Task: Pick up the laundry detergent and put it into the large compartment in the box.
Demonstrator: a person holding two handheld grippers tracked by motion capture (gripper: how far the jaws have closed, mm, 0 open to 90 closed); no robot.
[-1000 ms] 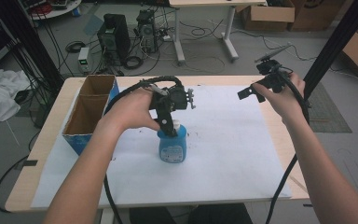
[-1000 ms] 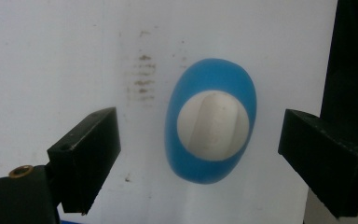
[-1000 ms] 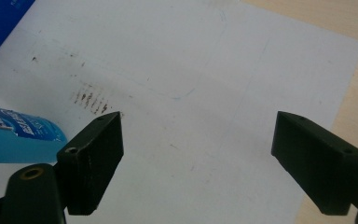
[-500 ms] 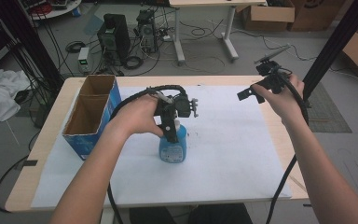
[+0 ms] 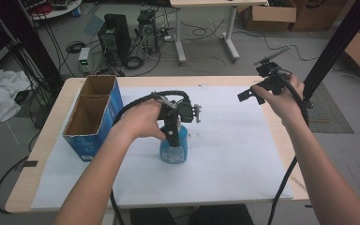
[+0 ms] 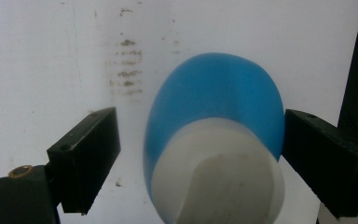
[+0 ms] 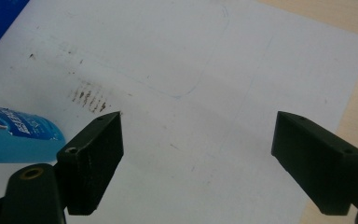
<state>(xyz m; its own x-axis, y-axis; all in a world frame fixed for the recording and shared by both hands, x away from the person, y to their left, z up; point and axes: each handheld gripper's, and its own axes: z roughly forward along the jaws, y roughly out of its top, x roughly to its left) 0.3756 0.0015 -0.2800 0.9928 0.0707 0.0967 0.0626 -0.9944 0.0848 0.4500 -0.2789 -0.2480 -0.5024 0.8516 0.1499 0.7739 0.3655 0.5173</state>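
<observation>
A blue plastic bottle (image 5: 173, 149) with a white cap stands upright on the white paper sheet (image 5: 225, 154) that covers the middle of the table (image 5: 51, 136). In the left gripper view its rounded blue shoulder and broad white cap (image 6: 216, 175) sit between the jaws. The body is a translucent sky blue, and a label on its front shows white writing and a small picture, too small to read from above. In the right gripper view the bottle's side (image 7: 16, 135) shows a darker blue band with white characters that cannot be made out.

The left tongs (image 5: 171, 136) are over the top of the bottle, spread to either side of the cap; one jaw is just beside the blue shoulder, the other is apart from it. The right tongs (image 5: 251, 93) are held above the far right part of the sheet, well apart from the bottle, spread wide with nothing between them.

An open cardboard box (image 5: 93, 115) with blue printed sides stands at the left of the table, near the bottle.
</observation>
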